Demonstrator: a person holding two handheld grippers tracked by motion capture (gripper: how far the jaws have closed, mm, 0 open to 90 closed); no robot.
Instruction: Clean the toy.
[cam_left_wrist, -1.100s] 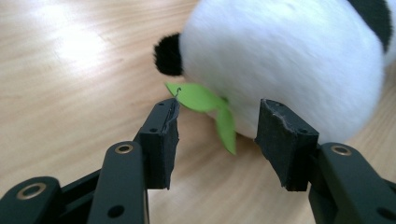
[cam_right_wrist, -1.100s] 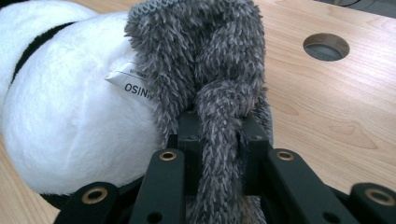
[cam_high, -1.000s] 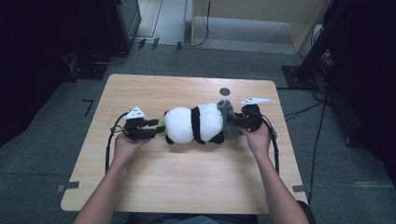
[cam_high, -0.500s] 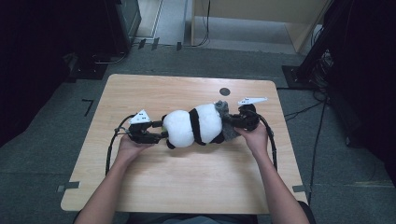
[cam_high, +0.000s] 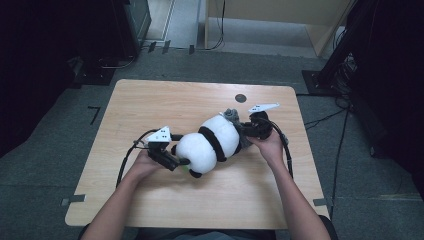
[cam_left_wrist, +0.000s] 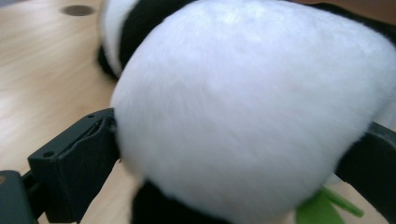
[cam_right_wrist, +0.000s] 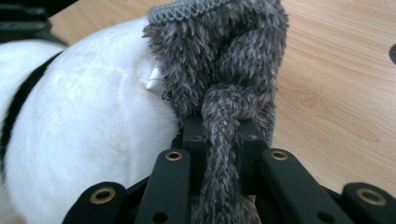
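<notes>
1. Since a second ago, the plush panda (cam_high: 210, 145) has swung from lying level across the desk (cam_high: 150, 105) to lying on a slant, its white rump now nearer the person and its far end up toward the right.
2. While that happened, the left gripper (cam_high: 175, 161) came in against the rump, and its fingers (cam_left_wrist: 77, 156) have just been opening; in the left gripper view they now stand wide on either side of the white fur, which bulges between them, though a firm squeeze cannot be told.
3. The right gripper (cam_high: 248, 131) has hardly shifted: its fingers are closed tight on a twisted grey fuzzy cloth (cam_right_wrist: 229, 84) wrapped at the panda's far end, just beside a small white label (cam_right_wrist: 154, 80).
4. A green scrap (cam_left_wrist: 322, 207) pokes out beneath the panda by the left gripper.
5. Judging from this, the right hand anchors the cloth while the left readies a wider hold on the body, likely to pull the two apart or turn the toy.
</notes>
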